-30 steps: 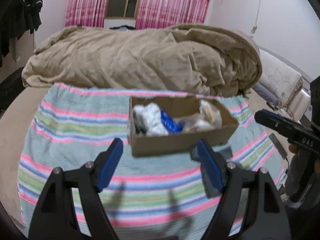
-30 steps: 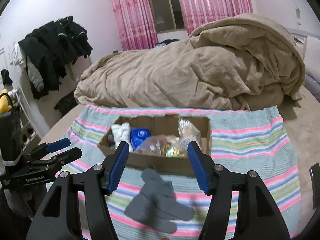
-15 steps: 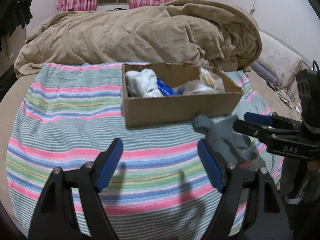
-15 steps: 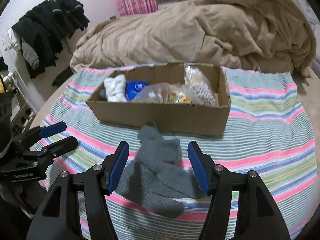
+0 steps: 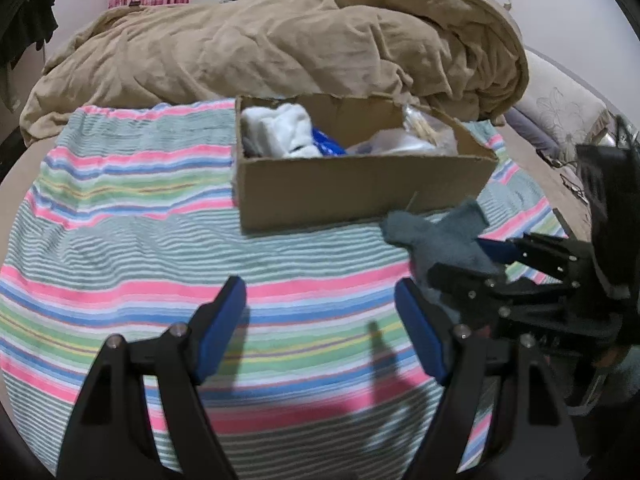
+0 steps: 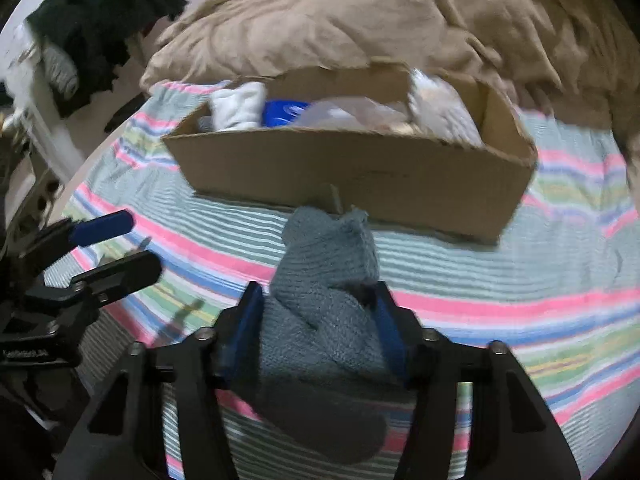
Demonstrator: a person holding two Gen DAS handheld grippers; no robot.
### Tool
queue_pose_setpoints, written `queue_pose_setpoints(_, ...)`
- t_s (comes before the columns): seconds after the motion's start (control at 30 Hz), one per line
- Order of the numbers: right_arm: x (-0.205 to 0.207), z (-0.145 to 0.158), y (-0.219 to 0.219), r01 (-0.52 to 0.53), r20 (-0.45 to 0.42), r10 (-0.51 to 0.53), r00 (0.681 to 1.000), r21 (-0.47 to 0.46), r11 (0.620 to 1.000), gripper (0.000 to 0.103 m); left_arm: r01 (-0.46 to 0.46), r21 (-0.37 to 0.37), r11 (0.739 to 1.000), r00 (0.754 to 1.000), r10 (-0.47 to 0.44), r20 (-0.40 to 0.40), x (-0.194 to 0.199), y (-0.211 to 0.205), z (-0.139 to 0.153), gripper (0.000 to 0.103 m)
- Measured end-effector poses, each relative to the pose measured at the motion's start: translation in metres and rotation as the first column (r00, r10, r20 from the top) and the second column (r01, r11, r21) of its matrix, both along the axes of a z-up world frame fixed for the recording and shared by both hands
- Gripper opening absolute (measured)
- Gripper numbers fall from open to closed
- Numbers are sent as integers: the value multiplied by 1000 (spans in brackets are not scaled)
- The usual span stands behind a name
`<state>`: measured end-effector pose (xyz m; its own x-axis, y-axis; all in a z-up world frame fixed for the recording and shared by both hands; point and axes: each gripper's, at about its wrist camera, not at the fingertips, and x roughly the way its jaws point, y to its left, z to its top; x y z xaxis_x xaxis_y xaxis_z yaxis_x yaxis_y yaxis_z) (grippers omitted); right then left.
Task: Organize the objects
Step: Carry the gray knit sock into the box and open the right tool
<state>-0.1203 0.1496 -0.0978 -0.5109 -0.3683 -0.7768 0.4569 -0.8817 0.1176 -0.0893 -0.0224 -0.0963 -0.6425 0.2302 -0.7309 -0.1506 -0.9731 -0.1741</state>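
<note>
My right tongs [image 6: 316,320] clamp the sock [image 6: 320,280], box [image 6: 360,172] just ahead for dropping; left tongs [image 5: 320,320] idle, spread.

Both grippers share one build. The left gripper [image 5: 320,320] has matte black, angular arms with triangular cut-outs, silver screw heads at the joints, and flat blue pads [image 5: 218,330] on the fingers. The right gripper [image 6: 318,332] matches; white lettering at 8 o'clock is unreadable.
</note>
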Motion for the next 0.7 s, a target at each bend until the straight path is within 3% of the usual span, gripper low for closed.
queue_pose_setpoints(0.13, 6, 6, -1, -19, -34, 19, 999, -10, 1000, 42, 5, 0, 1000, 1000, -5, 5, 0, 2, -1, 78)
queue_pose_setpoints(0.37, 12, 21, 0, -47, -49, 45, 998, -33, 998, 39, -1, 12, 1000, 1000, 1, -17, 4, 1, 9, 78)
queue_pose_setpoints(0.7, 13, 66, 0, -50, -128, 34, 991, -119, 992, 39, -46, 27, 999, 995, 48, -87, 4, -1, 36, 78)
